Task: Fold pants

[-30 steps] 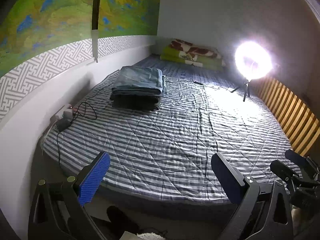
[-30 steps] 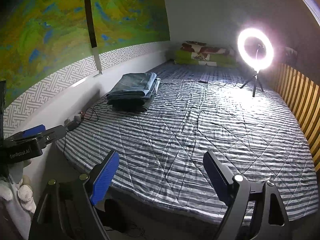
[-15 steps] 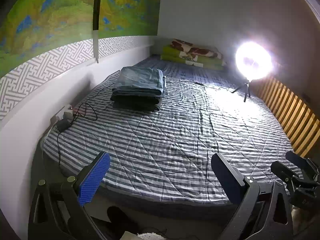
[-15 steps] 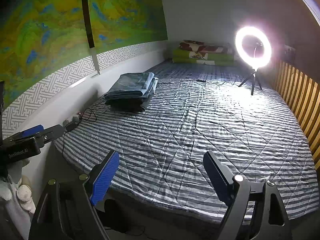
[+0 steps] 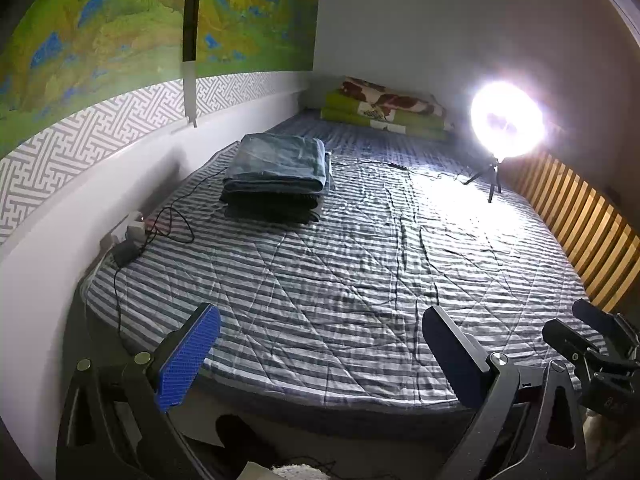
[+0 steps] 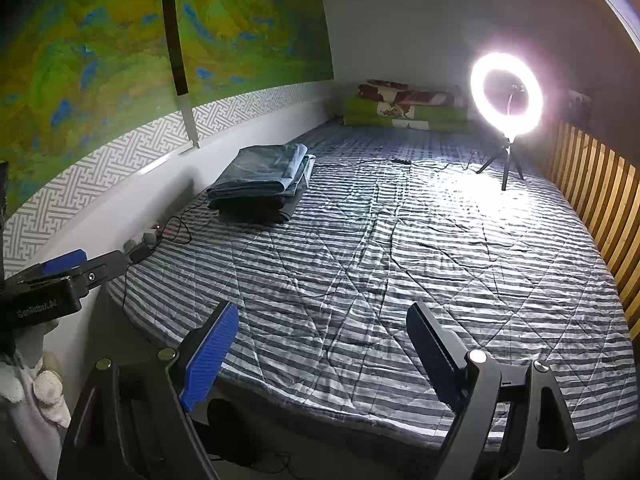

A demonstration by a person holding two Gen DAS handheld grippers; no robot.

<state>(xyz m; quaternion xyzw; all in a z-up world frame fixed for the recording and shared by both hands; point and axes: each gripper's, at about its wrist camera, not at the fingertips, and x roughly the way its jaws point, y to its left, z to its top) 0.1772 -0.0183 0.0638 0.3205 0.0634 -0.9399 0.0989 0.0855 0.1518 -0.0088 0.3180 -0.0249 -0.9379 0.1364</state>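
Note:
A stack of folded blue-grey pants (image 5: 276, 172) (image 6: 260, 182) lies on the striped bed (image 5: 360, 272) (image 6: 400, 264), far back on the left near the wall. My left gripper (image 5: 320, 344) hovers open over the bed's near edge, blue pads wide apart and nothing between them. My right gripper (image 6: 320, 344) is likewise open and empty above the near edge. Each gripper also shows at the edge of the other's view: the right gripper (image 5: 588, 340) at the far right and the left gripper (image 6: 76, 268) at the far left. Both are far from the pants.
A lit ring light on a tripod (image 5: 504, 128) (image 6: 506, 100) stands at the back right of the bed, its cable trailing across the sheet. Folded green bedding (image 5: 384, 112) lies at the head. A power strip with cables (image 5: 132, 240) sits by the left wall. A wooden slatted rail (image 5: 588, 232) bounds the right side.

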